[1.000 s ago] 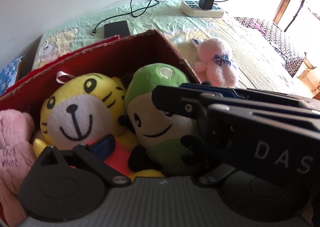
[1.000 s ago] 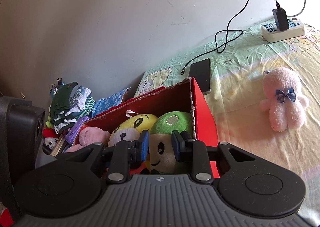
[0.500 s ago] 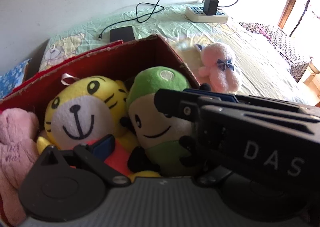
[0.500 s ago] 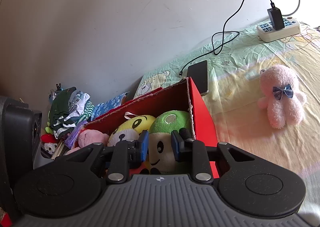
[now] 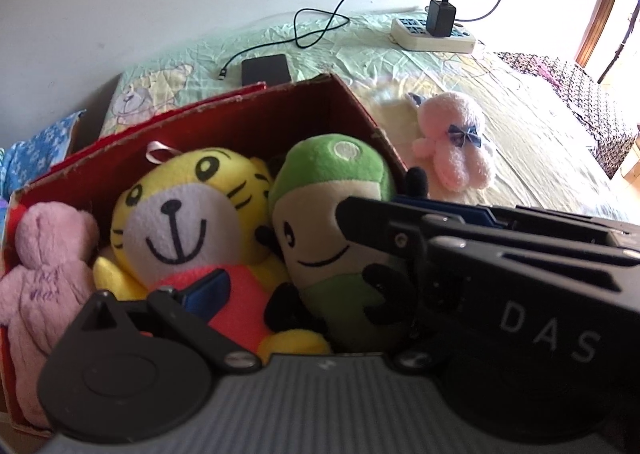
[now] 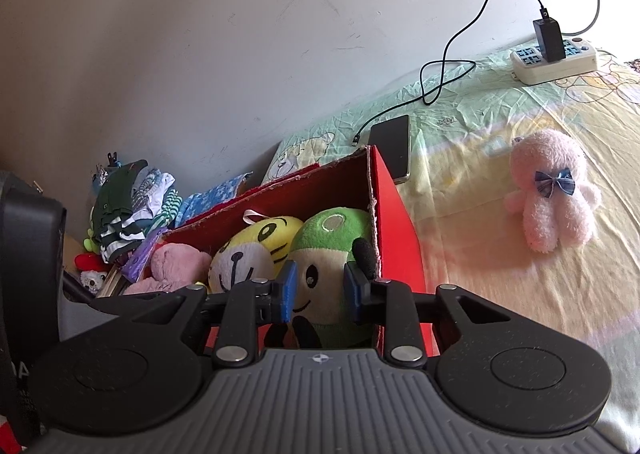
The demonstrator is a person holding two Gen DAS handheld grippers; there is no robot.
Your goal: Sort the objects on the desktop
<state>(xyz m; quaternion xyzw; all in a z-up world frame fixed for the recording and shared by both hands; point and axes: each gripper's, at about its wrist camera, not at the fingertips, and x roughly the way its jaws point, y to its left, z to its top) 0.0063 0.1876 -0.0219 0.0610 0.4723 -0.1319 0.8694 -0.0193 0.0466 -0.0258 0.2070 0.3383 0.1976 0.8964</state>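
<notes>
The right gripper hangs at the lower middle of its frame over the red cardboard box, its blue pads narrow and just now spreading a little, with nothing pinched between them; the green plush doll sits behind the gap, down in the box. Compared with a second ago that doll lies in the same corner beside the yellow tiger plush and the pink plush at the box's left end, so it looks set down for good. The left gripper shows only one blue finger at lower left; the other gripper's body covers its right side, so I cannot tell how its jaws stand. One toy remains out: the pink bow-tied plush lies on the bedsheet at the right, well apart from the box. That one is probably next.
</notes>
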